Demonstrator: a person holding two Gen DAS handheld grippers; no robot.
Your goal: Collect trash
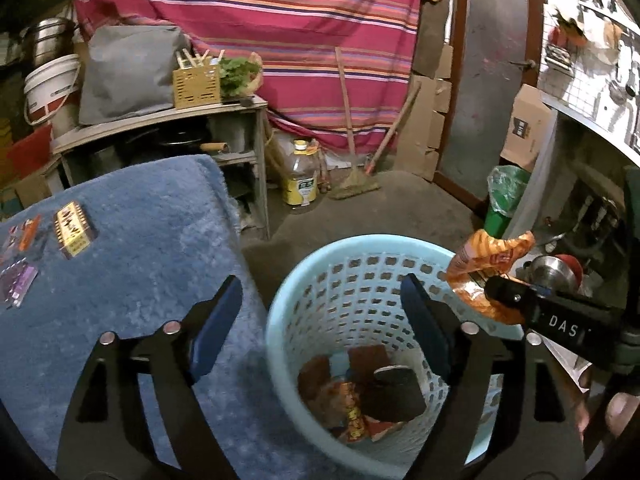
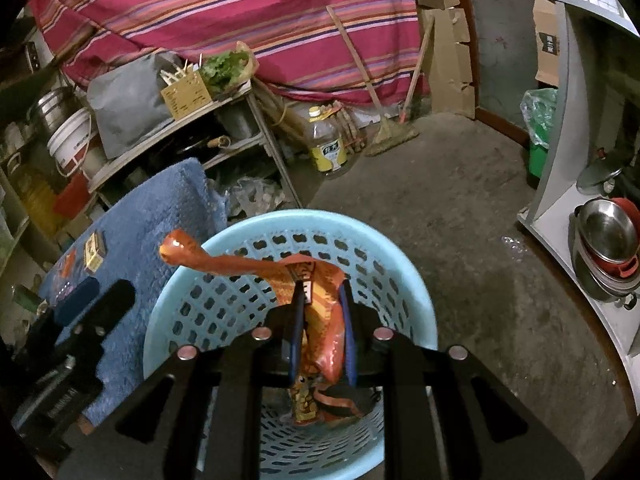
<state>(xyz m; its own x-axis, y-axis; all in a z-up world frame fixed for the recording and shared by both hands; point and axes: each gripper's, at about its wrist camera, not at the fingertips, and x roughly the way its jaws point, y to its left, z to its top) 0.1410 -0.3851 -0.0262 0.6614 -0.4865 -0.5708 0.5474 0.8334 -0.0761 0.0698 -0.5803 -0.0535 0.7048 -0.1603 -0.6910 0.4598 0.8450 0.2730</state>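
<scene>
Trash lies in the bottom of the light blue basket (image 1: 280, 312), a few wrappers (image 1: 360, 400) piled there. Over its rim the right gripper (image 2: 322, 300) pinches an orange snack bag (image 2: 320, 280) between narrow jaws. Beside it the left gripper (image 1: 320, 312) hangs spread wide with nothing between its fingers. More wrappers (image 1: 24, 256) lie on the blue mat (image 1: 140, 240) beside the basket

Basket (image 1: 280, 320) right of mat (image 1: 140, 240)
</scene>
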